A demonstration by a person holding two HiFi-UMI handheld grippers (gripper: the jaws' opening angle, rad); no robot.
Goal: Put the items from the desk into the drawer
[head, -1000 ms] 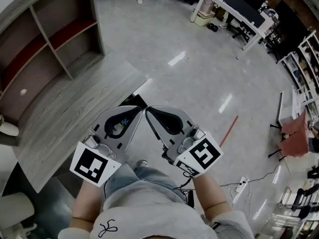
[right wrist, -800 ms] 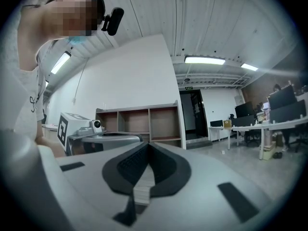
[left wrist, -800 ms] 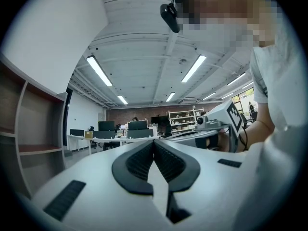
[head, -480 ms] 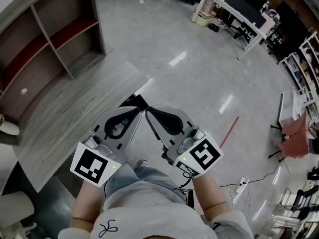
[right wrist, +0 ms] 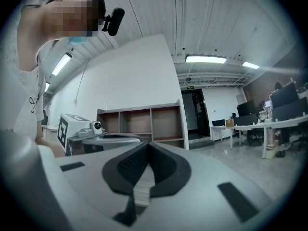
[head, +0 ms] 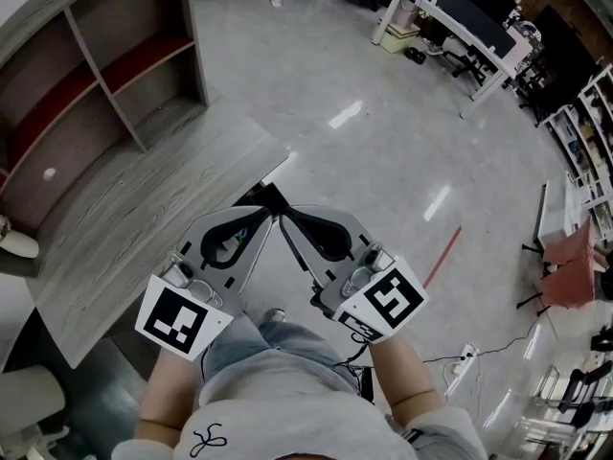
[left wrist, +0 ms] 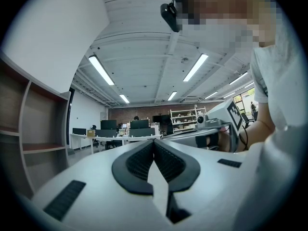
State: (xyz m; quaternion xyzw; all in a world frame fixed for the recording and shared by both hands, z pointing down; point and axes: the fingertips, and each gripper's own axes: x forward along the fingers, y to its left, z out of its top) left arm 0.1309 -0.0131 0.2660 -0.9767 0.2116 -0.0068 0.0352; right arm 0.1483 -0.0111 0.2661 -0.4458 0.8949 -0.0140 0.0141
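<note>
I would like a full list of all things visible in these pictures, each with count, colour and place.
desk: one, grey wood grain, left of the grippers.
shelf unit: one, grey, brown and red inside, behind the desk.
office tables: several, white, with black monitors, far upper right.
floor line: one, red, right of the grippers.
power strip: one, white, floor at lower right.
left gripper: one, grey, jaws together, empty.
right gripper: one, grey, jaws together, empty.

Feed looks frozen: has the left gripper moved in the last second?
No. The left gripper hangs shut just below the corner of the desk in the head view, as before.
</note>
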